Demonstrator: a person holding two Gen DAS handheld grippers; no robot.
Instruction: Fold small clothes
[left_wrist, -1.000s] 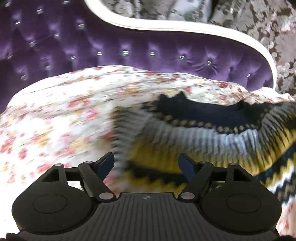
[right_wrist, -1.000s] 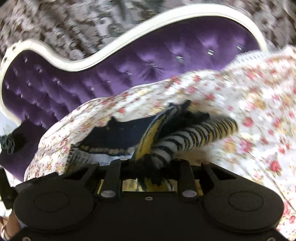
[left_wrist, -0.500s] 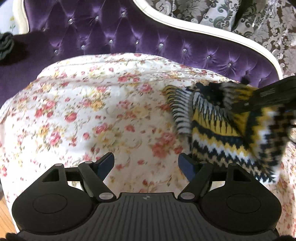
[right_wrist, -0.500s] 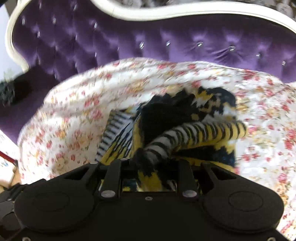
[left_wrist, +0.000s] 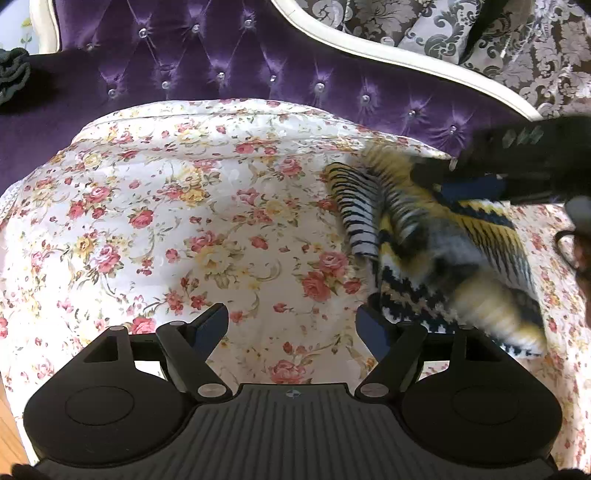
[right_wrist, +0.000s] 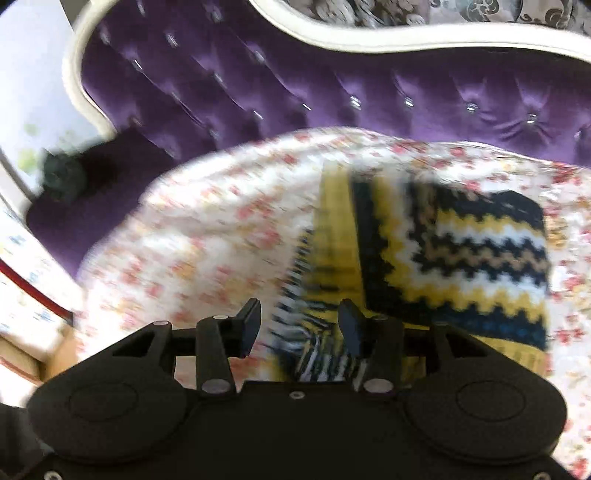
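Knitted sweater (left_wrist: 443, 254), one small garment in yellow, navy and white zigzag wool, lies bunched on the floral quilted cover (left_wrist: 184, 221) that drapes the purple tufted sofa (left_wrist: 221, 66). Seen from the left wrist, it sits to the right of and beyond the left gripper (left_wrist: 291, 325), whose jaws are spread wide with only flowered cloth between them; the nearest knit edge is just beside its right-hand finger. The right gripper (right_wrist: 299, 325) hangs directly over the sweater, so it is the nearer of the two. Its jaws have just been opening and now stand apart, with a striped ribbed piece (right_wrist: 317, 350), probably a cuff or hem, loose between them rather than pinched. From the right wrist, the folded body (right_wrist: 461, 258) lies ahead and right of those jaws, its long side running roughly across the view. Count: one sweater, two grippers, one cover. A dark ruffled item (left_wrist: 13, 77) rests on the sofa's far left arm.
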